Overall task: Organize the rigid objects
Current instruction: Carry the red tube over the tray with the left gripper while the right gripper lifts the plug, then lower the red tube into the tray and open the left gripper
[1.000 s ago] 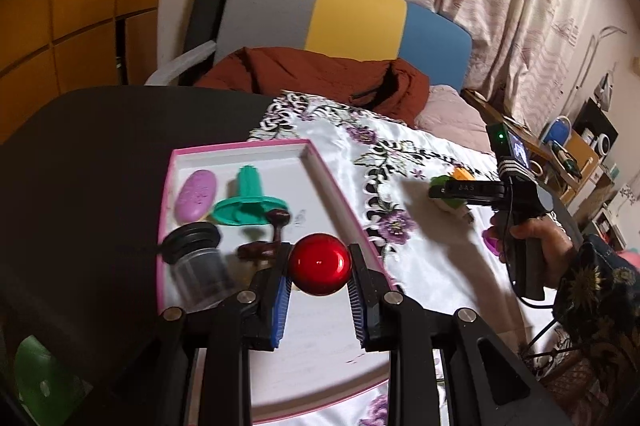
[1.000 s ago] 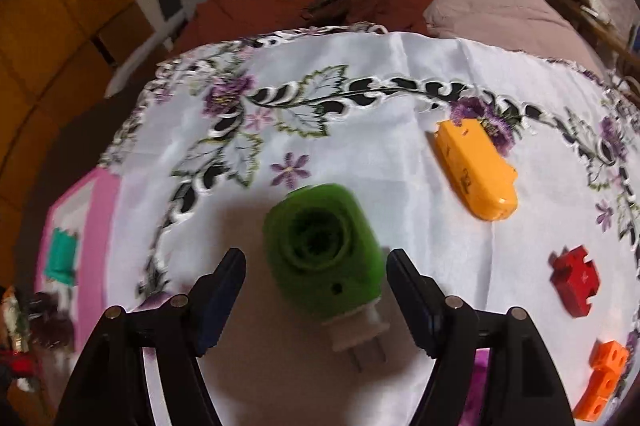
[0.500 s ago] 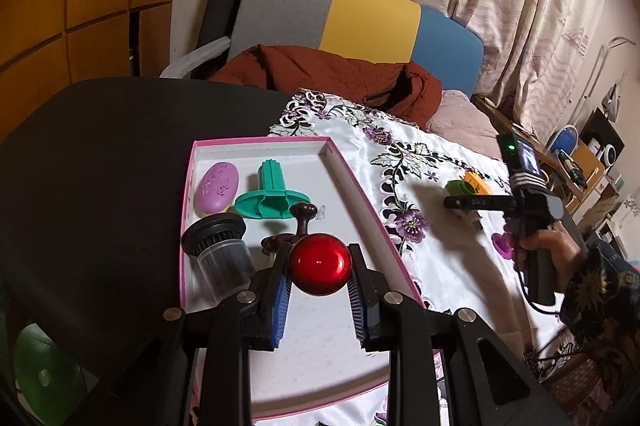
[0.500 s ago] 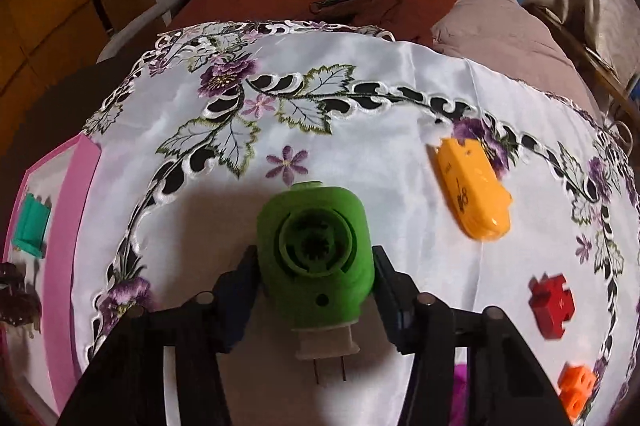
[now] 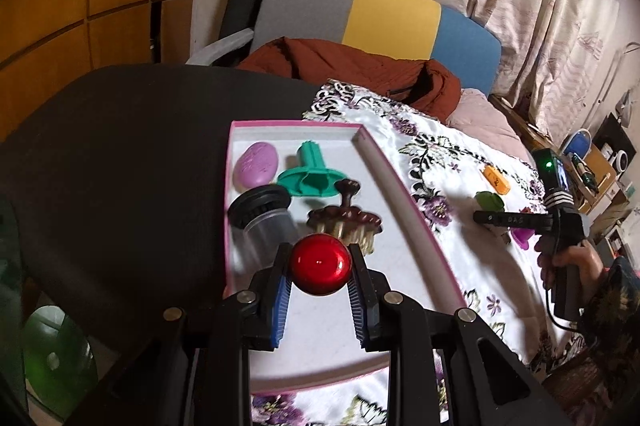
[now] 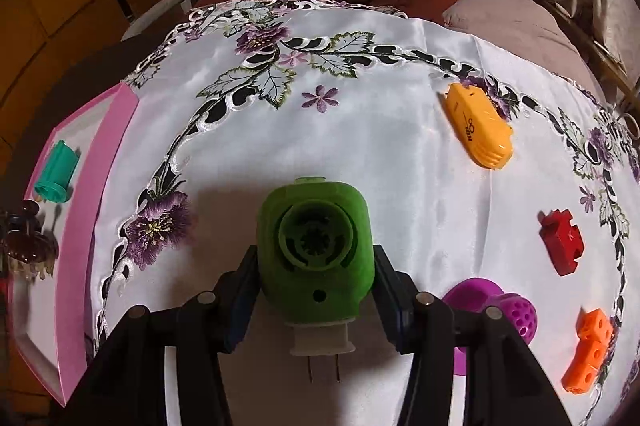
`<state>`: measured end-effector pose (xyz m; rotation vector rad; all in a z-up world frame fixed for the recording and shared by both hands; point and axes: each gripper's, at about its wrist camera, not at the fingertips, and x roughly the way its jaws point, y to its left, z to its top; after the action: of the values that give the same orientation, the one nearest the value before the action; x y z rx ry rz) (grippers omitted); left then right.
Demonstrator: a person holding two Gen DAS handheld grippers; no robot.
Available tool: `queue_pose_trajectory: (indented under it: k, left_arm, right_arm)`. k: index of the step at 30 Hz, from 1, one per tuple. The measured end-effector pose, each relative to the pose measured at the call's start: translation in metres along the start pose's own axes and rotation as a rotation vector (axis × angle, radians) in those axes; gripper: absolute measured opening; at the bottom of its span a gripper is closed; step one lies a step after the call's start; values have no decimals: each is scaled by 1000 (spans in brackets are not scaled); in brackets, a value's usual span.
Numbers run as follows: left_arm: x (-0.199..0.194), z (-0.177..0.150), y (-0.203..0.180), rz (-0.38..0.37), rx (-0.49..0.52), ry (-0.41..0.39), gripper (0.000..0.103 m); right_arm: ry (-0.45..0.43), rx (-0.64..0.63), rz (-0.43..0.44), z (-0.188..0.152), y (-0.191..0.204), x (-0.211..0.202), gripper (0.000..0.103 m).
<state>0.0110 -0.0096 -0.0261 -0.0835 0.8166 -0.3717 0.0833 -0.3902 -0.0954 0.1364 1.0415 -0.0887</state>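
My left gripper (image 5: 320, 266) is shut on a shiny red ball (image 5: 320, 264) and holds it above the near half of the pink-rimmed tray (image 5: 404, 181). The tray holds a purple oval (image 5: 256, 163), a teal funnel piece (image 5: 312, 173), a brown hair claw (image 5: 344, 218) and a black-lidded jar (image 5: 260, 214). My right gripper (image 6: 316, 266) is shut on a green plug-in device (image 6: 316, 250), lifted over the white embroidered cloth (image 6: 400, 165). It also shows in the left wrist view (image 5: 490, 201).
On the cloth lie an orange clip-shaped item (image 6: 478, 125), a red block (image 6: 560, 242), a purple perforated piece (image 6: 496, 310) and an orange block (image 6: 588, 350). The tray's edge (image 6: 100, 185) is at the left. A chair with a brown jacket (image 5: 352, 69) stands behind the table.
My right gripper closed on the green device and lifted it off the cloth. My left gripper kept hold of the red ball and drew back a little over the tray.
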Motion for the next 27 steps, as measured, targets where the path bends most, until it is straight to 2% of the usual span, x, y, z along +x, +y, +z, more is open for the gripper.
queue_pose_trajectory:
  k: [4, 12, 16, 27]
  left_arm:
    - [4, -6, 1, 4, -2, 27, 26]
    - [29, -15, -18, -61, 22, 116, 26]
    - [41, -10, -19, -84, 3, 118, 26]
    - [74, 8, -14, -73, -12, 136, 26]
  right_arm:
    - [-13, -5, 12, -1, -1, 0, 53]
    - [-16, -26, 1, 0, 2, 0, 53]
    - [-19, -33, -5, 0, 3, 0, 53]
    - [-26, -38, -9, 0, 3, 0, 53]
